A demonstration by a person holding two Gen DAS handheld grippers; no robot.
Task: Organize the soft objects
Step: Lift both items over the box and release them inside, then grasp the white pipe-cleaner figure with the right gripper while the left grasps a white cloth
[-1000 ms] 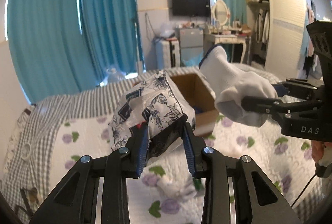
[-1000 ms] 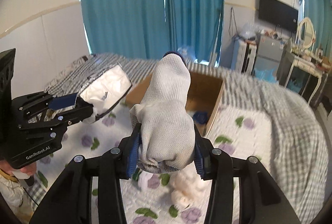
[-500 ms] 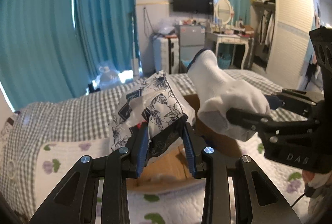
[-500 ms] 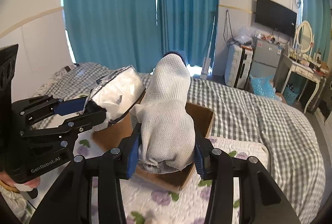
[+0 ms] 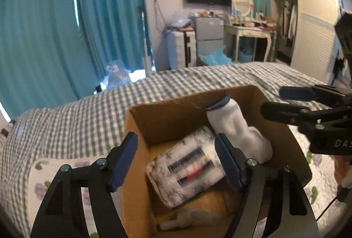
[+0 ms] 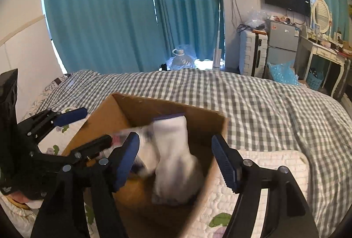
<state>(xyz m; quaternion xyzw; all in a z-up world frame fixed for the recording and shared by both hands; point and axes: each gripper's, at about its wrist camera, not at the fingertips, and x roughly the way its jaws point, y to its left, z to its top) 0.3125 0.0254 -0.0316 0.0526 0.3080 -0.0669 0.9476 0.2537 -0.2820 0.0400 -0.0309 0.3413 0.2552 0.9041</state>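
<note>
Now my left gripper (image 5: 176,158) and right gripper (image 6: 176,158) both gape empty; at frame centre, the floral-print tissue pack (image 5: 187,168) and ribbed white sock (image 5: 237,130) lie inside the cardboard box (image 5: 167,114).

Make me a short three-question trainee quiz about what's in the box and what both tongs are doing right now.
1. True or false: the white sock with a navy cuff lies inside the brown cardboard box.
2. The floral-printed tissue pack is: A) on the quilt B) in the box C) in the left tongs.
3. Fill in: the right tongs are ____.

Key: 1 true; 2 B; 3 open
</note>
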